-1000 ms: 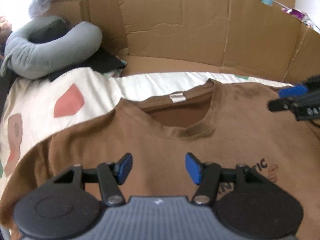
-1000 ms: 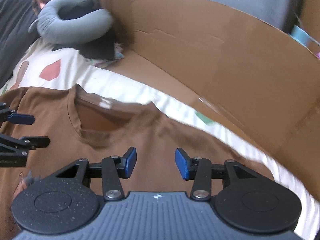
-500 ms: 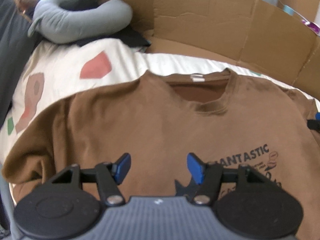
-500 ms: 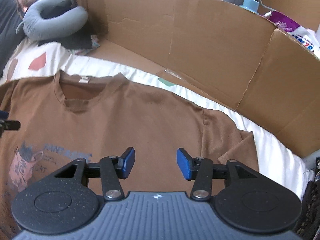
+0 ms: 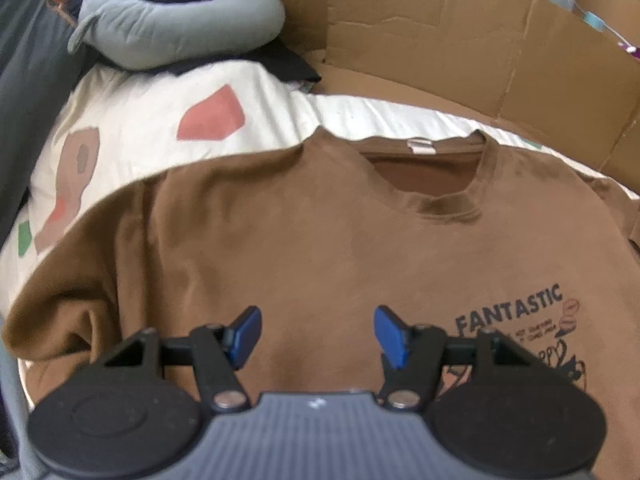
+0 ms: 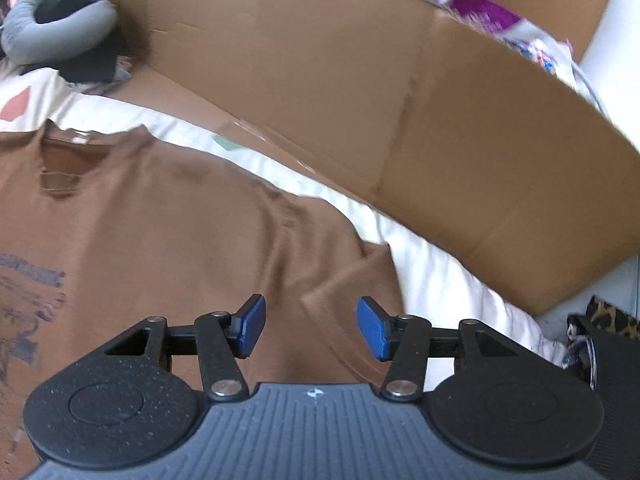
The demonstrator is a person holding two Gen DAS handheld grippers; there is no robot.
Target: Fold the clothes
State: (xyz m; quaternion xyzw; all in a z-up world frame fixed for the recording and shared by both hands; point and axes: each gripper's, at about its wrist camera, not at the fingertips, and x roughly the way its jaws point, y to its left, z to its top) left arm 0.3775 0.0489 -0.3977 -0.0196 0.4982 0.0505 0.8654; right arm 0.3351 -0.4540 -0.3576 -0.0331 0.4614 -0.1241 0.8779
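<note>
A brown T-shirt (image 5: 304, 236) lies spread face up on a white bedsheet (image 5: 152, 120) printed with red, brown and green shapes, its collar toward a wall of cardboard (image 5: 460, 60). The left gripper (image 5: 317, 334) hangs over the shirt's chest, just left of the printed word "FANTASTIC" (image 5: 510, 312), its 2 blue pads apart with nothing between them and the crumpled left sleeve (image 5: 60, 320) off to its left. The right gripper (image 6: 311, 327) hangs over the shirt's right sleeve (image 6: 340, 280) near the sleeve's edge, where the white sheet begins just to the right; its 2 pads have just been spreading and stand apart with nothing pinched between them. Counted across both views: 1 shirt, 2 grippers, 1 grey neck pillow (image 5: 172, 24) at the far left corner of the bed, 1 run of cardboard along the back, and 1 leopard-print item (image 6: 612, 320) at the right edge.
</note>
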